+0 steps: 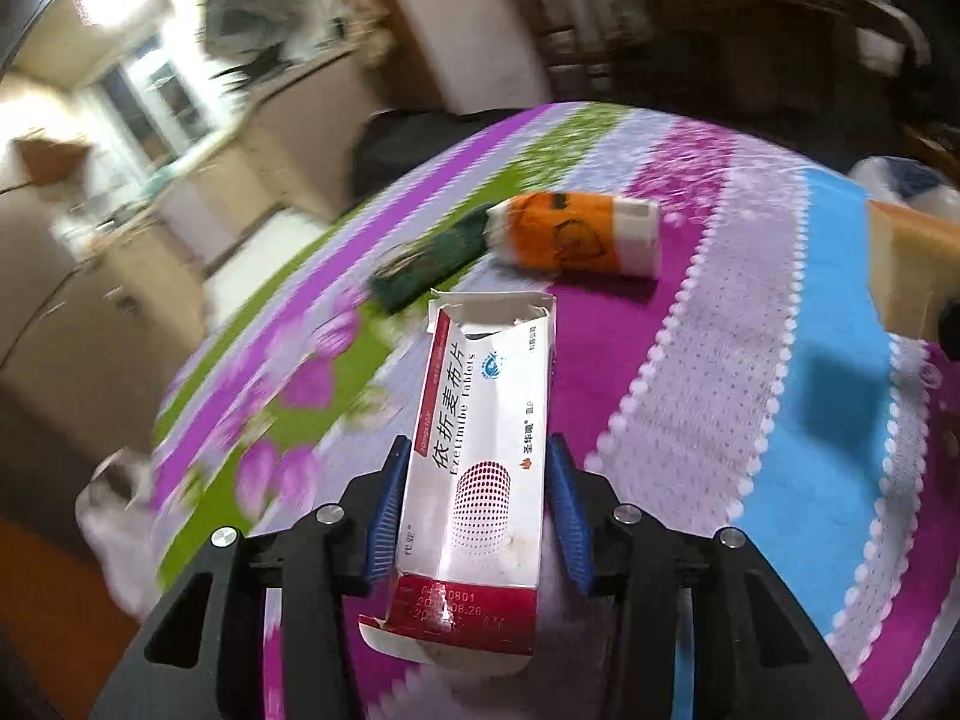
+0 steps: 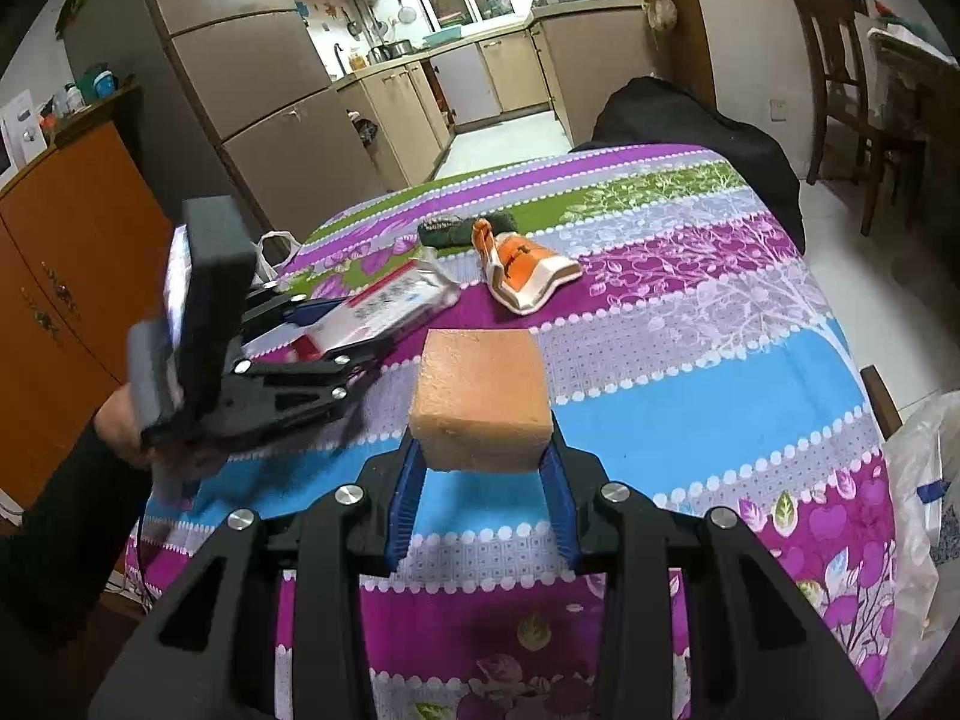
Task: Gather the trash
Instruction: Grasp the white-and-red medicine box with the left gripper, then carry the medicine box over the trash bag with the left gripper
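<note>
My left gripper (image 1: 477, 468) is shut on a white and red medicine box (image 1: 480, 450) with torn ends and holds it above the table; the box also shows in the right wrist view (image 2: 384, 306), with the left gripper (image 2: 336, 324) around it. My right gripper (image 2: 483, 456) is shut on an orange-tan block (image 2: 480, 399), also seen at the right edge of the left wrist view (image 1: 906, 270). An orange and white wrapper (image 1: 576, 231) (image 2: 525, 270) and a dark green packet (image 1: 432, 264) (image 2: 465, 228) lie on the striped floral tablecloth (image 2: 690, 360).
A white plastic bag (image 2: 924, 510) hangs at the table's right edge, another (image 2: 276, 252) at its far left. A dark bag (image 2: 690, 120) sits past the far edge. An orange cabinet (image 2: 72, 252) stands to the left, wooden chairs (image 2: 852, 90) to the far right.
</note>
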The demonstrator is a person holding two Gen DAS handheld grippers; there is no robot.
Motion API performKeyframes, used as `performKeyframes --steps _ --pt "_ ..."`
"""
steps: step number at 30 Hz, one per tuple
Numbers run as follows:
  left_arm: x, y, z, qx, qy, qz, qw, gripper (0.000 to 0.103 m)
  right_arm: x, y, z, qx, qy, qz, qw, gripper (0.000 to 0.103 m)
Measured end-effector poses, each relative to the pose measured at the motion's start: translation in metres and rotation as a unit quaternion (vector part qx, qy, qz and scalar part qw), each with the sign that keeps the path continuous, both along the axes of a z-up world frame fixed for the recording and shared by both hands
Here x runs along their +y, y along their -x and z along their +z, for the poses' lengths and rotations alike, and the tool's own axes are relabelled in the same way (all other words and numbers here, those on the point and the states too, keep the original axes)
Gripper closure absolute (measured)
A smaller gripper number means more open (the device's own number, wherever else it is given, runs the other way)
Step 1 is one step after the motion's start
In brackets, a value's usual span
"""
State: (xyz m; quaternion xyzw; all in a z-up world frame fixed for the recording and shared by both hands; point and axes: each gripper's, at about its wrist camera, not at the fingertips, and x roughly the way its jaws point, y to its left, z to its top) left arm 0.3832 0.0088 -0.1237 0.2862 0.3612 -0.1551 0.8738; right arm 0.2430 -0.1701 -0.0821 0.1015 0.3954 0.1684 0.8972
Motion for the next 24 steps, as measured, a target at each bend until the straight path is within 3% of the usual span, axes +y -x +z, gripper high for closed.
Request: performKeyframes --steps 5,12,18,24 --pt "0.005 0.039 0.013 -0.006 0.038 0.098 0.9944 0.058 0.008 0.009 -0.006 0.012 0.009 0.005 1.0 0.068" --pt "0.003 0.081 0.034 -0.027 0.063 0.161 0.9846 0.058 0.026 0.027 -0.004 0.014 0.021 0.03 0.999 0.068" --pt "-0.002 0.107 0.05 -0.042 0.054 0.159 0.9848 0.058 0.017 0.039 0.012 -0.002 0.029 0.03 0.999 0.068" --pt "-0.027 0.118 0.066 -0.052 0.054 0.138 0.9876 0.058 -0.023 0.05 0.037 -0.029 0.046 -0.001 0.999 0.068"
